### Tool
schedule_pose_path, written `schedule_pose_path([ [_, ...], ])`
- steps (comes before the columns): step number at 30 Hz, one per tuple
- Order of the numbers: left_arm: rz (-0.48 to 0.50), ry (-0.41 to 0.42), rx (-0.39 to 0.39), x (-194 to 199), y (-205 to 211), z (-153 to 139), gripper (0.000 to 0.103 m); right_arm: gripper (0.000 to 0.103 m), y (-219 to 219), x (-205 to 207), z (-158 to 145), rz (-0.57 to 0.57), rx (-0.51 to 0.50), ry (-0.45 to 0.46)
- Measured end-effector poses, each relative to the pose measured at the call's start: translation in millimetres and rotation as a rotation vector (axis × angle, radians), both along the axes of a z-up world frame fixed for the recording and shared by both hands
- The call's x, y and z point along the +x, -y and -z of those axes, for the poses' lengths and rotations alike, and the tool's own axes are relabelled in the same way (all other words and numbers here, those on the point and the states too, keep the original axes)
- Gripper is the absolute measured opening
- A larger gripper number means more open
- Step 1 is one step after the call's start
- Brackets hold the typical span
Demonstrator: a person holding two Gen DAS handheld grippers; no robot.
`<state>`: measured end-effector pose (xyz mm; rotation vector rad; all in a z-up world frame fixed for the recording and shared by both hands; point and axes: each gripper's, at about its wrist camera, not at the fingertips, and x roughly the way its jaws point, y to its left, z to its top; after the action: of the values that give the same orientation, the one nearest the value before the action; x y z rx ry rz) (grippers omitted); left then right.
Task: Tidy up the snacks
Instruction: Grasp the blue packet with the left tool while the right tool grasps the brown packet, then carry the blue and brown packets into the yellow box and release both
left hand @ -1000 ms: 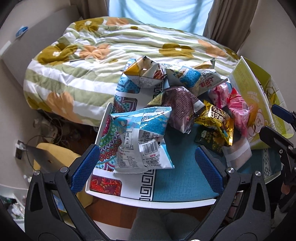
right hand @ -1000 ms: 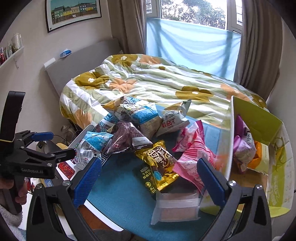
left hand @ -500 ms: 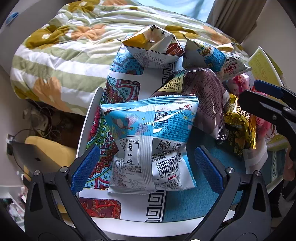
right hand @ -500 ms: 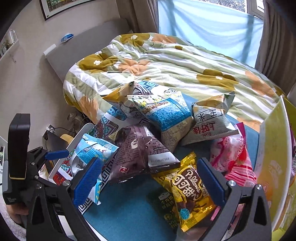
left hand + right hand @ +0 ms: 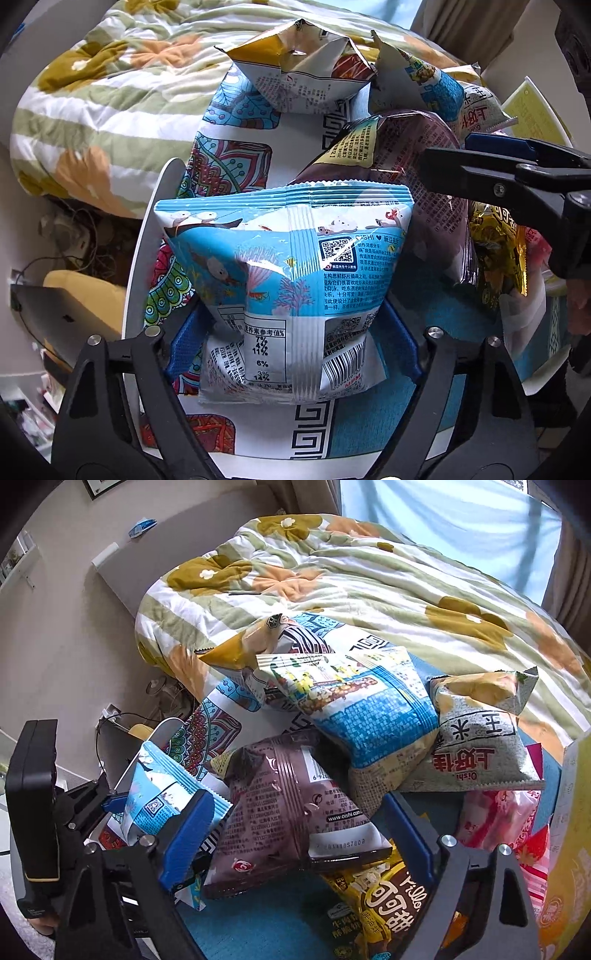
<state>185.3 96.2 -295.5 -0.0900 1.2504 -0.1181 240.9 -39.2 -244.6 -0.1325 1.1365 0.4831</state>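
Note:
A light-blue snack bag [image 5: 291, 273] lies on the patterned tabletop [image 5: 236, 158]. My left gripper [image 5: 291, 336] has its blue pads against both sides of the bag's lower half, pinching it. The same bag shows in the right wrist view [image 5: 162, 797]. A maroon snack bag [image 5: 291, 812] lies between the fingers of my right gripper [image 5: 295, 842], which stands wide and does not squeeze it. In the left wrist view the maroon bag [image 5: 424, 192] sits behind the blue one, with the right gripper's finger [image 5: 498, 177] over it.
Several more snack bags are piled behind: a blue-and-white one [image 5: 354, 709], a grey one [image 5: 480, 746], a yellow one [image 5: 384, 904], pink ones [image 5: 506, 819]. A yellow-green box wall [image 5: 569, 849] stands at right. A floral quilt bed [image 5: 369, 579] lies beyond.
Both grippers moved forward and down into the pile. My left gripper closed on the light-blue bag. My right gripper came down around the maroon bag.

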Motion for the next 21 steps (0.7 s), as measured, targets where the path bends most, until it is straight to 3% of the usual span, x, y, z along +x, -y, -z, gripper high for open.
schedule_pose_path([
  [6, 0.017, -0.003, 0.002, -4.3, -1.5, -3.4, 0.061, 0.09, -2.9, 7.2, 9.0, -0.011, 0.015, -0.042],
  [21, -0.034, -0.029, -0.021, -15.1, -21.6, -14.3, 0.059, 0.09, -15.7, 20.3, 30.1, -0.057, 0.047, -0.154],
])
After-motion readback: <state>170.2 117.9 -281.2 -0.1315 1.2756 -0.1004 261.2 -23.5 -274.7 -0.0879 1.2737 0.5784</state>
